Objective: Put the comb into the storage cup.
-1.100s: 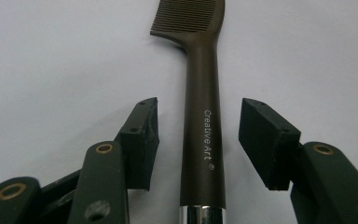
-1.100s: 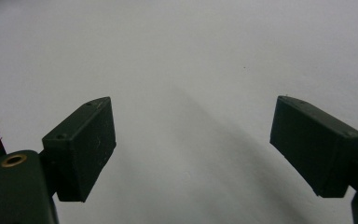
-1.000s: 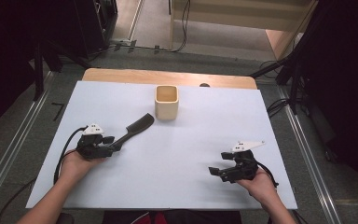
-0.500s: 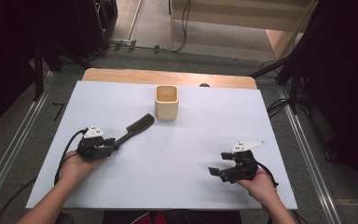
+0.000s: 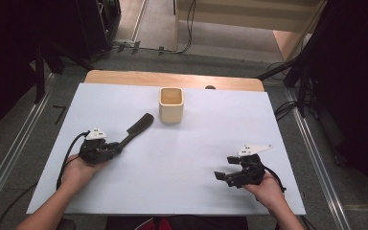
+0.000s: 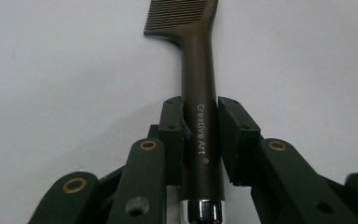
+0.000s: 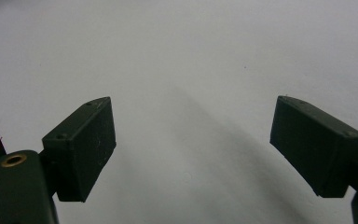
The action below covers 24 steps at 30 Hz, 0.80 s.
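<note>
Comb (image 6: 198, 93) — flat on white table (image 5: 196, 158), handle clamped by left gripper (image 6: 200, 135), jaws just closing, for lifting toward wooden cup (image 5: 171, 104). Right gripper (image 7: 193, 144) — agape, idle.

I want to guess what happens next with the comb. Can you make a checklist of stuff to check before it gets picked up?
1. Comb handle between the left gripper's jaws: ok. The jaws have just been closing, with the comb between them.
2. Pads pressing both sides of the handle: ok on the left side as seen in the left gripper view; on the right a thin gap may remain, cannot tell.
3. Comb lying flat on the table: ok.
4. Wooden cup upright, apart from the comb: ok.
5. Cup empty: cannot tell.
6. Right gripper open, holding nothing: ok.
</note>
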Available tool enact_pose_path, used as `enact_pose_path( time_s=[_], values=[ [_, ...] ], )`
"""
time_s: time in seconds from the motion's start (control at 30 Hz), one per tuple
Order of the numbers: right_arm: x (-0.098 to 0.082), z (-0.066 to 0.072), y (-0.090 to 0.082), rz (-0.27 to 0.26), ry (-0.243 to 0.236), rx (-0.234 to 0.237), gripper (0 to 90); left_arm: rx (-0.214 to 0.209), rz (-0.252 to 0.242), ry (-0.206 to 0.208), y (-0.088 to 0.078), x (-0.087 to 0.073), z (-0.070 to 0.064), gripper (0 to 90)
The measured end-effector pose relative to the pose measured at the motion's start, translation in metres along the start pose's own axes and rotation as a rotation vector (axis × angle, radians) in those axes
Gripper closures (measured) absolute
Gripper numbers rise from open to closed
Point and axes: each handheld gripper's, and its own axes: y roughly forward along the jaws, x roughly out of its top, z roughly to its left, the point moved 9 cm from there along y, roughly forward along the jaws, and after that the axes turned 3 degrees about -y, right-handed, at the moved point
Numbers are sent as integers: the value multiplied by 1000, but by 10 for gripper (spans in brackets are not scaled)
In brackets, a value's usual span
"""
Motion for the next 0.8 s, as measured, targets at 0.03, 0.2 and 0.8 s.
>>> enact_pose_path(
  time_s=[0.03, 0.2, 0.8],
  values=[
    [0, 0, 0, -1, 1, -1, 124, -3, -1, -4, 0, 0, 0, 735],
    [0, 0, 0, -2, 1, -2, 124, -11, 6, -16, 0, 1, 1, 736],
    [0, -1, -1, -6, 4, -3, 124, -103, -5, -114, -14, 13, -5, 737]
  ],
)
